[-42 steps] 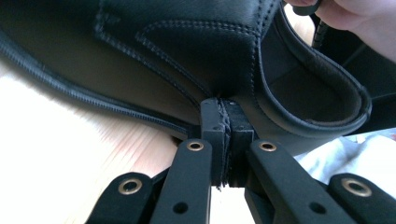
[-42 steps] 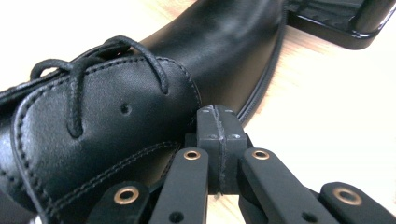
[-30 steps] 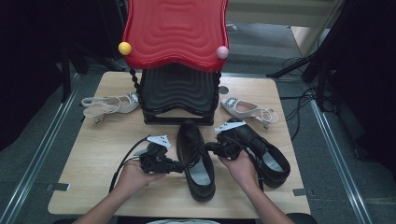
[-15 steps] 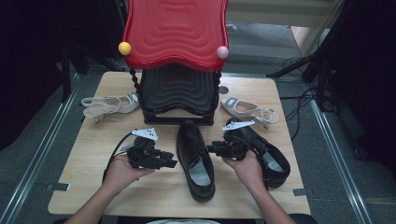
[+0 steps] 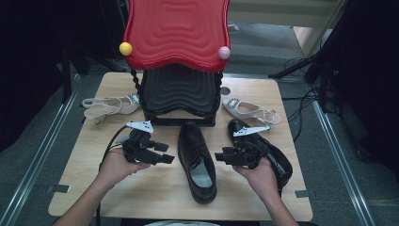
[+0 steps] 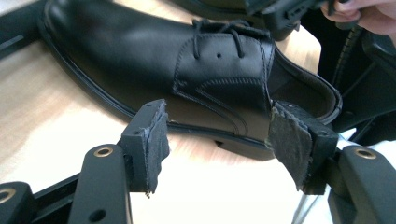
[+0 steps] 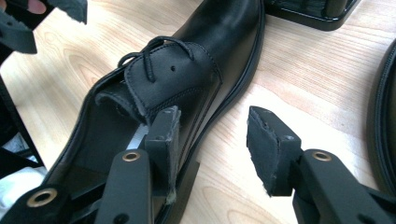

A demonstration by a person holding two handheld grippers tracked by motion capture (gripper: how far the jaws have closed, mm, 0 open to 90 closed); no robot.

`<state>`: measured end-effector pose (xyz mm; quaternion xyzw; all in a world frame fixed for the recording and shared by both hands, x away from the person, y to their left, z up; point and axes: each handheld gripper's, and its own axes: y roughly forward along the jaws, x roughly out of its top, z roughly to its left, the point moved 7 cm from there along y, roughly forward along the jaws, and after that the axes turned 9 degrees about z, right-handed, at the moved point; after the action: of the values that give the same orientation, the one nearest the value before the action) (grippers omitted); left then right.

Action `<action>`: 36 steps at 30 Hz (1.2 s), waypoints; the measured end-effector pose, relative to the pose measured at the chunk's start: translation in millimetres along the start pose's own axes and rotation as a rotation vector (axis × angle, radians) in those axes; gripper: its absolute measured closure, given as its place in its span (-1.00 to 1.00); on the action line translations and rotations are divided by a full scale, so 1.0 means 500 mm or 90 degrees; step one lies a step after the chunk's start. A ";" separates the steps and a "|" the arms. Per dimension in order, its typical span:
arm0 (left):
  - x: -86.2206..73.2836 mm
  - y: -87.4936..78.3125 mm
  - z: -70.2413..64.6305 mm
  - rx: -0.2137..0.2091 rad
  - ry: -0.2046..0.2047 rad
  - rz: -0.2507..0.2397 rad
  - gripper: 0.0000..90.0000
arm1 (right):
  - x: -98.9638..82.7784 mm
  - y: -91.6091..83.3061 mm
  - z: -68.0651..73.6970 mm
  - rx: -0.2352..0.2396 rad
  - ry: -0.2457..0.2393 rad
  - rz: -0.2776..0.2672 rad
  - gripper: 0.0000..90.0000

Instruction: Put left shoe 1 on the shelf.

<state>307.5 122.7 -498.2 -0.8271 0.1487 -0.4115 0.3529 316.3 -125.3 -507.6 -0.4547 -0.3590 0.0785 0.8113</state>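
A black lace-up shoe [image 5: 197, 160] lies toe-away in the middle of the wooden table [image 5: 155, 197]. My left gripper [image 5: 162, 158] hovers just left of it and my right gripper [image 5: 220, 155] just right, both pointing at its sides. Both pairs of jaws have just been opening and nothing is pressed between the pads. In the left gripper view the shoe [image 6: 163, 60] lies beyond the open left gripper [image 6: 222, 144]. In the right gripper view the open right gripper [image 7: 215, 140] stands beside the shoe [image 7: 187, 79], over bare wood. A second black shoe [image 5: 270, 150] lies under my right hand.
A shoe rack with a red top shelf [image 5: 176, 33] and a black lower shelf [image 5: 181, 92] stands behind the shoes. Two white heeled sandals lie beside it, one at the left [image 5: 110, 106] and one at the right [image 5: 249, 110]. Cables trail on the floor at the right.
Both grippers were close in on the middle shoe's lacing; they have drawn apart to either side and a little up, with jaws opened. The shoe stays on the table.
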 end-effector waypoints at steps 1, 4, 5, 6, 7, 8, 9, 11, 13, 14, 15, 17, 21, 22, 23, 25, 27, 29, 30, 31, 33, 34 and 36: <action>0.004 -0.003 0.000 -0.003 -0.001 0.000 -0.19 | -0.002 -0.004 0.001 0.000 0.001 0.000 0.22; 0.022 -0.013 0.003 0.010 0.013 -0.001 -0.17 | -0.011 -0.016 0.010 0.002 0.008 0.003 0.21; 0.022 -0.013 0.003 0.010 0.013 -0.001 -0.16 | -0.015 -0.019 0.014 0.005 0.011 0.006 0.21; 0.030 -0.018 0.003 0.010 0.018 -0.003 -0.16 | -0.015 -0.019 0.014 0.005 0.011 0.006 0.21; 0.035 -0.021 0.003 0.012 0.022 -0.003 -0.13 | -0.017 -0.021 0.019 0.007 0.009 0.010 0.21; 0.045 -0.027 0.002 0.015 0.027 -0.006 -0.11 | -0.018 -0.023 0.023 0.007 0.013 0.010 0.21; 0.050 -0.031 0.001 0.016 0.030 -0.006 -0.01 | -0.019 -0.029 0.033 0.015 0.014 0.013 0.22; 0.063 -0.039 -0.003 0.019 0.035 -0.008 0.06 | -0.019 -0.032 0.038 0.019 0.019 0.014 0.22; 0.075 -0.049 -0.005 0.028 0.045 -0.008 0.33 | -0.018 -0.038 0.052 0.029 0.025 0.015 0.23; 0.080 -0.054 -0.007 0.025 0.047 -0.009 0.33 | -0.018 -0.040 0.057 0.030 0.026 0.018 0.23; 0.085 -0.059 -0.008 0.024 0.049 -0.010 0.40 | -0.017 -0.042 0.063 0.029 0.026 0.021 0.24; 0.099 -0.073 -0.008 0.036 0.061 -0.018 0.63 | -0.013 -0.042 0.080 0.035 0.021 0.028 0.26; 0.115 -0.088 -0.006 0.026 0.059 -0.022 0.81 | -0.009 -0.035 0.097 0.041 0.012 0.040 0.26; 0.120 -0.092 -0.004 0.034 0.059 -0.021 0.83 | -0.008 -0.031 0.103 0.043 0.013 0.046 0.24; 0.128 -0.099 -0.003 0.034 0.062 -0.017 0.83 | -0.006 -0.026 0.107 0.043 0.008 0.051 0.22; 0.137 -0.106 -0.002 0.031 0.060 -0.019 0.88 | -0.003 -0.014 0.119 0.046 0.006 0.064 0.21; 0.149 -0.116 -0.001 0.026 0.062 -0.021 0.90 | -0.001 -0.004 0.130 0.053 0.002 0.077 0.23; 0.158 -0.124 0.002 0.022 0.059 -0.020 0.97 | 0.002 0.012 0.144 0.060 -0.010 0.093 0.25; 0.164 -0.128 0.003 0.022 0.057 -0.020 1.00 | 0.002 0.018 0.147 0.061 -0.009 0.099 0.26; 0.170 -0.132 0.004 0.026 0.061 -0.019 1.00 | 0.002 0.018 0.147 0.061 -0.009 0.099 0.26; 0.185 -0.143 0.003 0.035 0.065 -0.019 1.00 | 0.004 0.034 0.155 0.065 -0.013 0.114 0.26; 0.190 -0.148 0.002 0.034 0.070 -0.021 1.00 | 0.004 0.038 0.156 0.067 -0.017 0.114 0.26; 0.207 -0.162 0.000 0.038 0.076 -0.032 1.00 | 0.005 0.046 0.159 0.067 -0.016 0.122 0.26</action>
<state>367.8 124.3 -381.5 -0.7937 0.1365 -0.4730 0.3573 270.7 -56.9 -498.6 -0.4424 -0.3191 0.1803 0.8185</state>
